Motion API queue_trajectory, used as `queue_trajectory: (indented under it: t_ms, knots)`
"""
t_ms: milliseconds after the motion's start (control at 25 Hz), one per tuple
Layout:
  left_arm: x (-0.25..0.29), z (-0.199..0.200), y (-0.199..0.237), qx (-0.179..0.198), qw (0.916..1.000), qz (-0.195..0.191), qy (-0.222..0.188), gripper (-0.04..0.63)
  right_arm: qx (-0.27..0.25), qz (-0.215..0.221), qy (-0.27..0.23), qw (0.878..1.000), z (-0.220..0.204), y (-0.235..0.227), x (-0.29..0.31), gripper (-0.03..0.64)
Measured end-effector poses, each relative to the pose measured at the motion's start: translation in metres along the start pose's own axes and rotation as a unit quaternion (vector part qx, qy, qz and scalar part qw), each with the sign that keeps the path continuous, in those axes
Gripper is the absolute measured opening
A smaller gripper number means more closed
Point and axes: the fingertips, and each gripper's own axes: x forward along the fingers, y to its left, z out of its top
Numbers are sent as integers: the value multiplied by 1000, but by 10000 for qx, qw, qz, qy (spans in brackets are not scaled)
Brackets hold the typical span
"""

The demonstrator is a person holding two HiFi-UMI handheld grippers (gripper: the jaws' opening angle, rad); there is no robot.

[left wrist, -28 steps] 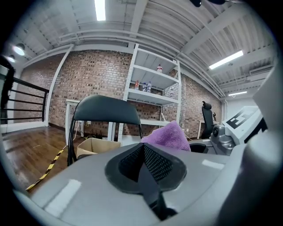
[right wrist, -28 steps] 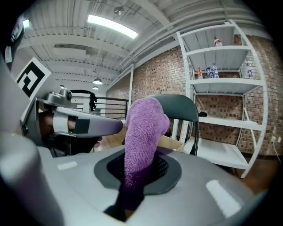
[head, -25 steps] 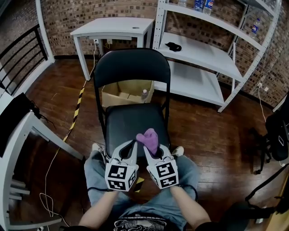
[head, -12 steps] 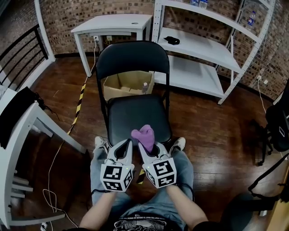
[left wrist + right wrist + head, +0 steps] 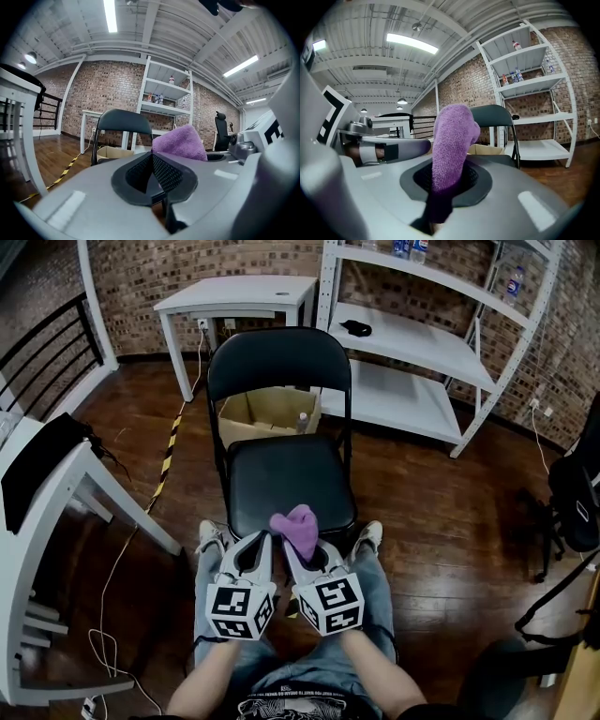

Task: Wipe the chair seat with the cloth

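A black folding chair stands on the wood floor, its seat (image 5: 281,479) bare and dark, its backrest (image 5: 278,357) upright behind. My right gripper (image 5: 302,545) is shut on a purple cloth (image 5: 297,526), which sticks up from the jaws over the seat's front edge. The right gripper view shows the cloth (image 5: 450,140) pinched between the jaws, with the chair (image 5: 494,119) beyond. My left gripper (image 5: 255,547) is beside it, shut with nothing in it. In the left gripper view the jaws meet and the cloth (image 5: 180,143) shows at the right.
An open cardboard box (image 5: 267,413) with a bottle sits on the floor behind the chair. A white table (image 5: 234,296) and white shelving (image 5: 422,343) stand by the brick wall. Another white table (image 5: 47,484) is at the left. Yellow-black tape (image 5: 167,451) runs along the floor.
Both grippers and the cloth have drawn back slightly toward the person, from over the seat's front part to its front edge. The head view shifted a little.
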Motion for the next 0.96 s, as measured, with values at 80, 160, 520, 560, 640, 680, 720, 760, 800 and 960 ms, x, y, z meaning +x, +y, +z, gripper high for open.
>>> queue_trajectory:
  t_ms: [80,160,520,560,640,680,720,760,800,960]
  knots:
    - [-3,2,0,2,10000,2,-22,5,14,-16,-22,10000,1,2,-2,44]
    - [-6,3,-1,0,10000,-1,-38,5,-9,-37,-39,10000,2,3,-4,44]
    - [-13,1,2,-33,9999,63,-101,5,-118,-275,-170,9994,6,5,-11,44]
    - [-14,1,2,-28,9999,66,-107,5,-130,-309,-179,9993,6,5,-12,44]
    - [-16,1,2,-16,9999,74,-114,5,-121,-360,-196,9991,5,7,-14,44]
    - [-17,0,1,-13,9999,76,-116,5,-106,-378,-205,9990,4,7,-16,44]
    - [-18,0,1,-12,9999,77,-120,5,-87,-391,-216,9990,4,8,-18,44]
    - [-19,0,1,-13,9999,75,-126,5,-68,-397,-225,9989,4,9,-19,44]
    - [-20,0,0,-12,9999,72,-133,5,-53,-397,-227,9989,4,9,-21,44]
    - [-24,1,-5,2,9999,48,-158,5,-36,-389,-191,9991,1,13,-27,44]
